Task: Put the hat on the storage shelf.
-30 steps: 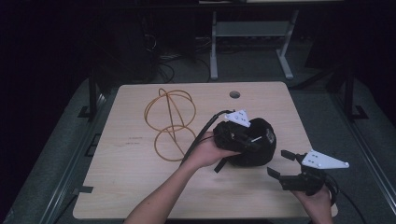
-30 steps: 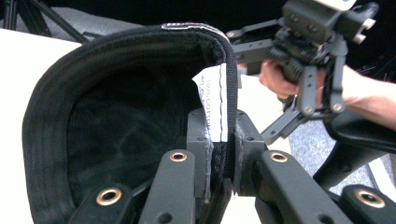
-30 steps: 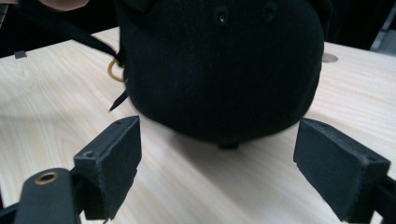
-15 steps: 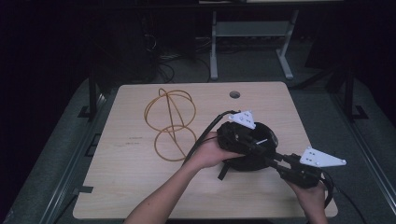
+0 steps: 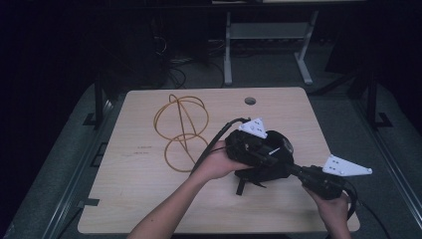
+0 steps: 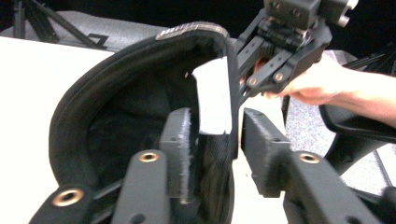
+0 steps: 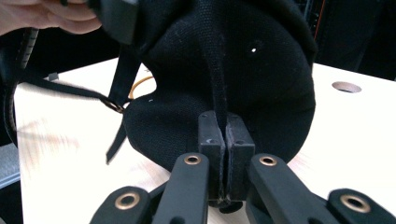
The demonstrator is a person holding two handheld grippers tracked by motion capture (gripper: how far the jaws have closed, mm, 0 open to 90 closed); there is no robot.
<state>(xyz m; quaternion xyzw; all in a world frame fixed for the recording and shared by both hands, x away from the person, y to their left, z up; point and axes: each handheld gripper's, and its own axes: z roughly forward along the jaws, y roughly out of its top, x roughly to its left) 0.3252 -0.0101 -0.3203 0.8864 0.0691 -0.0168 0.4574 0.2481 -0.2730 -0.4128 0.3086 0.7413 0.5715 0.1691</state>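
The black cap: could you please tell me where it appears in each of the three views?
High view: the black cap sits right of centre on the table, between the two grippers.
Left gripper view: its open inside with a white label takes up the centre-left.
Right gripper view: its crown rises at the centre, a seam pinched in the jaws.
Shared landmark: the yellow cord.

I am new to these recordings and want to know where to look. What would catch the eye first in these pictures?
First, the black fabric cap lifted over the right half of the pale wooden table, held between two hand-held tools. The right tool is pinched shut on a seam of the cap, while the left tool straddles the cap's rim beside a white label, its jaws having just been opening. To the left, a thin orange cord lies in loops.
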